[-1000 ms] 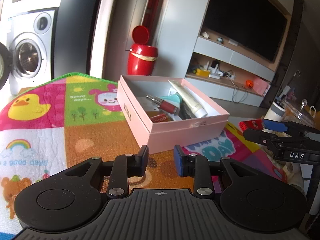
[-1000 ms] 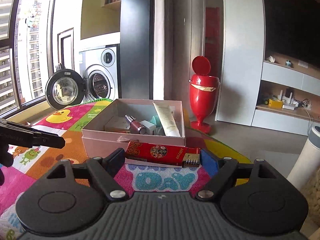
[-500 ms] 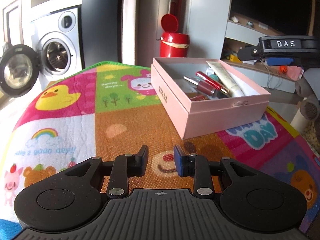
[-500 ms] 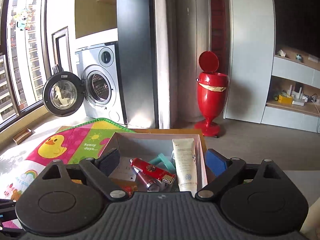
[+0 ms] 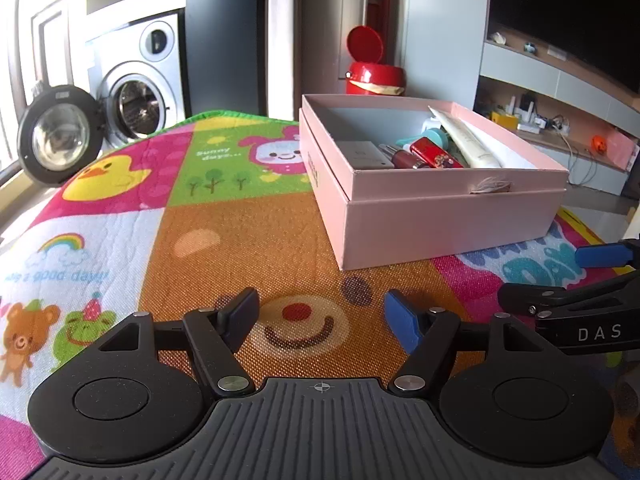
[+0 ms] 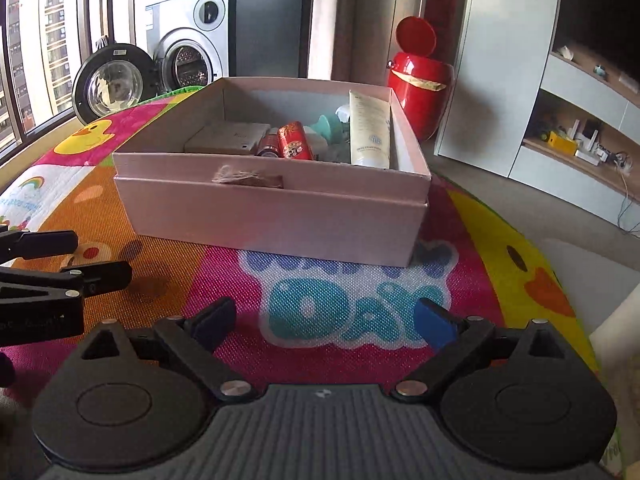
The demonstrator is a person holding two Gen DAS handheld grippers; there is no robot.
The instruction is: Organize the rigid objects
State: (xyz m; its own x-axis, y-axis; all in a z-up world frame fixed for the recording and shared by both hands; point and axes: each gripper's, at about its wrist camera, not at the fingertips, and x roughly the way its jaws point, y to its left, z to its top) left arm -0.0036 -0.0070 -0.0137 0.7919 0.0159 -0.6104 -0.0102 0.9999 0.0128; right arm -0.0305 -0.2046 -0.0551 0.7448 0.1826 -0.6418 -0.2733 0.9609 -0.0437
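Pink box (image 5: 440,224), cartoon-patterned multicolour mat (image 5: 240,232)

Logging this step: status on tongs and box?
Left tongs open, empty. Right tongs open, empty. Red tube inside pink box. Nothing in the way.

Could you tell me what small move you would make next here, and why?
Probably draw both claws back and scan the mat for leftovers. The left claw and right claw are open and empty, the red case lies inside the pink box, and no loose item shows on the mat.
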